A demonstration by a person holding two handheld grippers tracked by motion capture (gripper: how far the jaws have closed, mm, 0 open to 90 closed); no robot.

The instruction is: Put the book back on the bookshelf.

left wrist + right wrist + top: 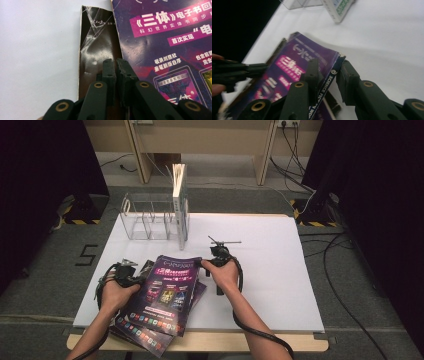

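Where grey carpet surrounds it, white tabletop holds magazines.

Counter: pale wooden edge along my side, top covered by a white sheet that reaches nearly to every edge.

On the sheet, far left: a clear acrylic rack with several upright dividers. A white book stands upright at the rack's right end, touching it; whether it sits in the last slot or just outside, I cannot tell.

On the sheet, near left: a stack of magazines, fanned and overhanging my edge of the counter. The purple magazine lies on top, a dark-covered magazine directly under it, showing at its left side.

Right half of the sheet is bare.
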